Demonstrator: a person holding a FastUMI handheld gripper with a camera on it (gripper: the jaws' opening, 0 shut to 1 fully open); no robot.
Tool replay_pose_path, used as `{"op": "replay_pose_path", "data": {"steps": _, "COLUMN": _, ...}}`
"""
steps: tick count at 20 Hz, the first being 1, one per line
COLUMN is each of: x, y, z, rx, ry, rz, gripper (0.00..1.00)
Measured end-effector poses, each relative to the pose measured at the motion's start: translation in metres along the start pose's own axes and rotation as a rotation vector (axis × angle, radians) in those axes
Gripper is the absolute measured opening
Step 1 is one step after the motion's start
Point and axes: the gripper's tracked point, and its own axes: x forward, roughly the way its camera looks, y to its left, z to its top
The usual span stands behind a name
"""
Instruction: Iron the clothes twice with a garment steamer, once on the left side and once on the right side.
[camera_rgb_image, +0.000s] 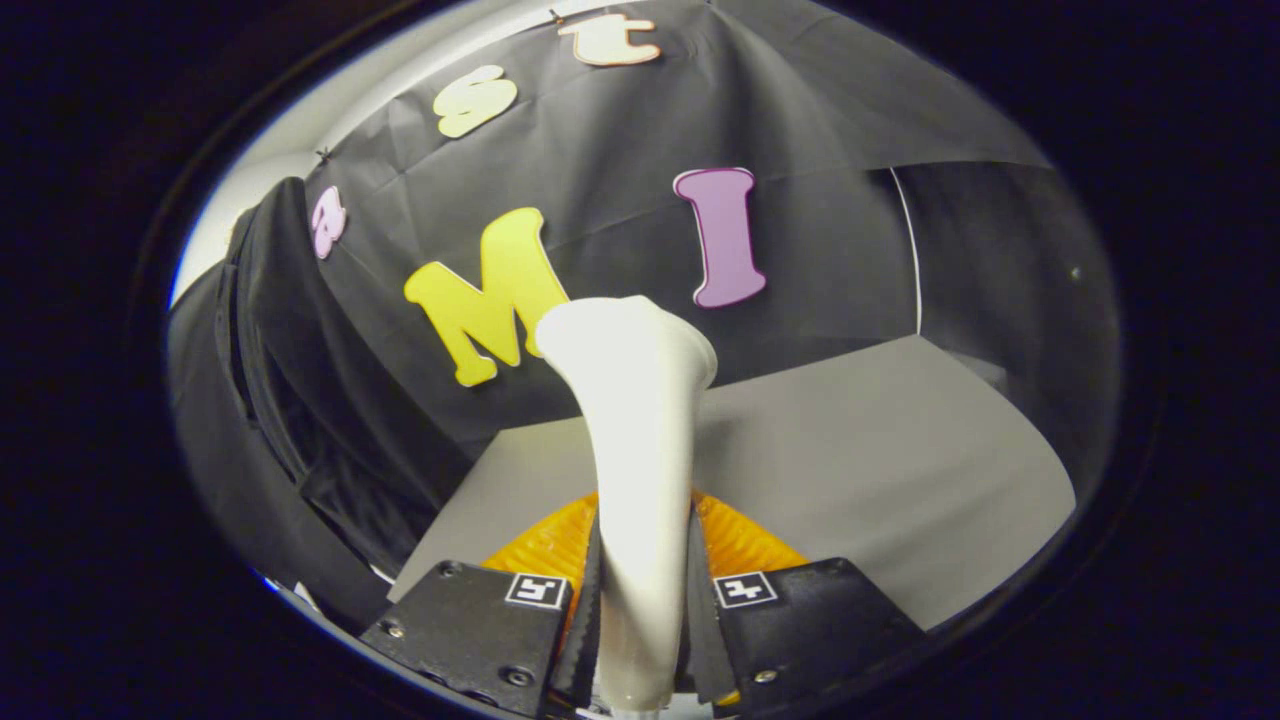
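We have the tool (640, 610) clenched on the garment steamer (635, 440), both fingers pressing its slim handle, head flaring at 12 o'clock. The dark clothes (275, 400) hang at 9 o'clock. We judge the steamer rigid, smooth, perhaps slippery; the garment soft and yielding.

Gripper (640, 610) fingers clamp the white garment steamer (635, 420) handle from both sides. Dark clothes (270, 400) hang at frame left. Grey table (880, 470) lies beyond.
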Motion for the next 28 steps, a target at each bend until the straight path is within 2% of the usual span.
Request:
{"op": "replay_pose_path", "data": {"steps": 5, "x": -0.025, "y": 0.033, "z": -0.005, "rx": -0.037, "ry": -0.029, "rz": 0.018, "gripper": 0.38}}
{"op": "replay_pose_path", "data": {"steps": 9, "x": -0.059, "y": 0.087, "z": 0.006, "rx": -0.054, "ry": -0.086, "rz": 0.073, "gripper": 0.38}}
{"op": "replay_pose_path", "data": {"steps": 15, "x": -0.108, "y": 0.178, "z": 0.039, "rx": -0.208, "ry": -0.233, "rz": 0.064, "gripper": 0.38}}
{"op": "replay_pose_path", "data": {"steps": 23, "x": -0.125, "y": 0.287, "z": 0.073, "rx": -0.300, "ry": -0.357, "rz": 0.036, "gripper": 0.38}}
{"op": "replay_pose_path", "data": {"steps": 28, "x": -0.117, "y": 0.349, "z": 0.092, "rx": -0.370, "ry": -0.411, "rz": 0.015, "gripper": 0.38}}
